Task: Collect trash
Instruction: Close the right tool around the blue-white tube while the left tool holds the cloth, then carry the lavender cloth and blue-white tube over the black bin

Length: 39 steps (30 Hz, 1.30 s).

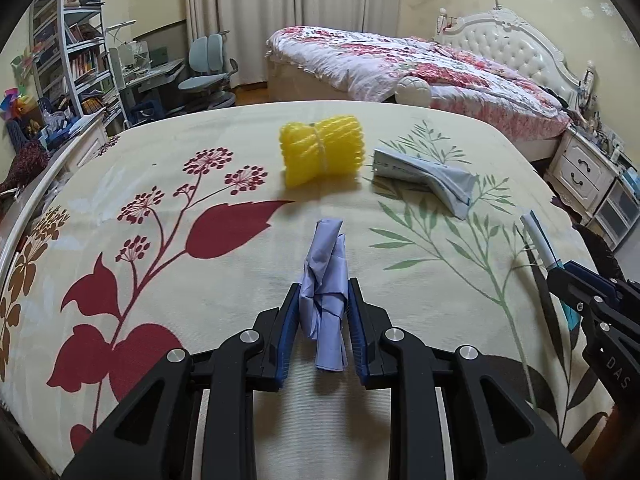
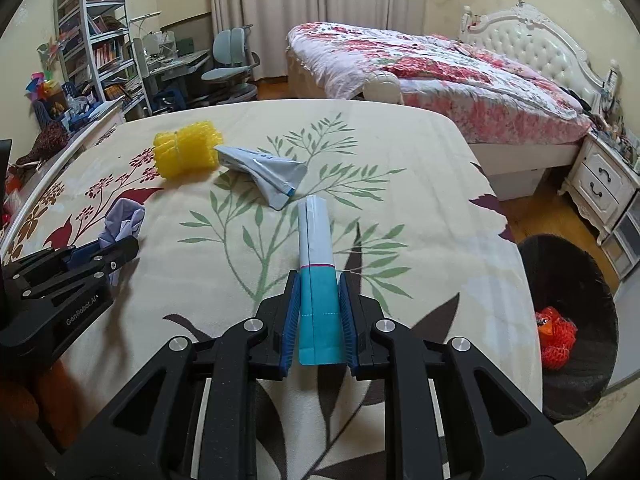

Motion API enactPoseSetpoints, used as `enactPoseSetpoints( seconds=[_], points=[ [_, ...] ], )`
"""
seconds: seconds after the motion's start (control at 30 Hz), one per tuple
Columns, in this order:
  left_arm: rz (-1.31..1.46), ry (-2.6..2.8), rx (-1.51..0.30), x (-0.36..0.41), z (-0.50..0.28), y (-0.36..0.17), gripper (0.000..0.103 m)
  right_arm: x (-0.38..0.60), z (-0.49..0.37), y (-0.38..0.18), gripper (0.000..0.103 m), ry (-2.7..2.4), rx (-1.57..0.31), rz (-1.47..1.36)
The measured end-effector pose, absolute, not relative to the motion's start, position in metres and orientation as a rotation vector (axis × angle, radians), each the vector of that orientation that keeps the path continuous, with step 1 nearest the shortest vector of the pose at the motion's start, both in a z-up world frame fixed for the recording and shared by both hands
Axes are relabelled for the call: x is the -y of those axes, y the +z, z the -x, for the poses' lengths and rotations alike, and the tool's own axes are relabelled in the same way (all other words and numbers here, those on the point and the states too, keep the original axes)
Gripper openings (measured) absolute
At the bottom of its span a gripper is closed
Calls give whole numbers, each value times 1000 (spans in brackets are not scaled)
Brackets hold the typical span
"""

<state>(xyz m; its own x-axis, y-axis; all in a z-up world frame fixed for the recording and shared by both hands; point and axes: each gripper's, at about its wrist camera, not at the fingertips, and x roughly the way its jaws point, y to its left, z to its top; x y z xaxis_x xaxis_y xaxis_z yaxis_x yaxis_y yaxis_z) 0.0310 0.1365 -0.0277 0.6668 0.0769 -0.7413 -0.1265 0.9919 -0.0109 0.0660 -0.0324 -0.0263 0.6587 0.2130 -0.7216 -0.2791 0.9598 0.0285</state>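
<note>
My left gripper (image 1: 324,292) is shut on a crumpled lavender cloth (image 1: 326,280), held just above the floral bedspread (image 1: 180,280). The same cloth (image 2: 124,220) and the left gripper (image 2: 96,256) show at the left of the right wrist view. My right gripper (image 2: 318,284) is shut on a white and teal packet (image 2: 318,256) that sticks out forward between the pads. In the left wrist view that packet (image 1: 540,240) and the right gripper (image 1: 576,284) appear at the right edge. On the bedspread lie a yellow foam net bundle (image 1: 322,152) and a crumpled grey foil pouch (image 1: 424,172).
A black trash bin (image 2: 572,332) stands on the floor off the bed's right edge, with an orange net bag (image 2: 556,336) inside. Beyond are a second bed (image 1: 400,64), a white nightstand (image 1: 588,168), a desk chair (image 1: 208,76) and bookshelves (image 1: 76,52).
</note>
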Motion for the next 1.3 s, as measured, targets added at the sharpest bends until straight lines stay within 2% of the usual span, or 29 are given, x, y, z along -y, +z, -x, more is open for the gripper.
enactPoseSetpoints(
  seconds=[1.3],
  points=[
    [-99, -340, -727, 124, -94, -4, 26, 258, -81, -19, 19, -220, -713, -110]
  ],
)
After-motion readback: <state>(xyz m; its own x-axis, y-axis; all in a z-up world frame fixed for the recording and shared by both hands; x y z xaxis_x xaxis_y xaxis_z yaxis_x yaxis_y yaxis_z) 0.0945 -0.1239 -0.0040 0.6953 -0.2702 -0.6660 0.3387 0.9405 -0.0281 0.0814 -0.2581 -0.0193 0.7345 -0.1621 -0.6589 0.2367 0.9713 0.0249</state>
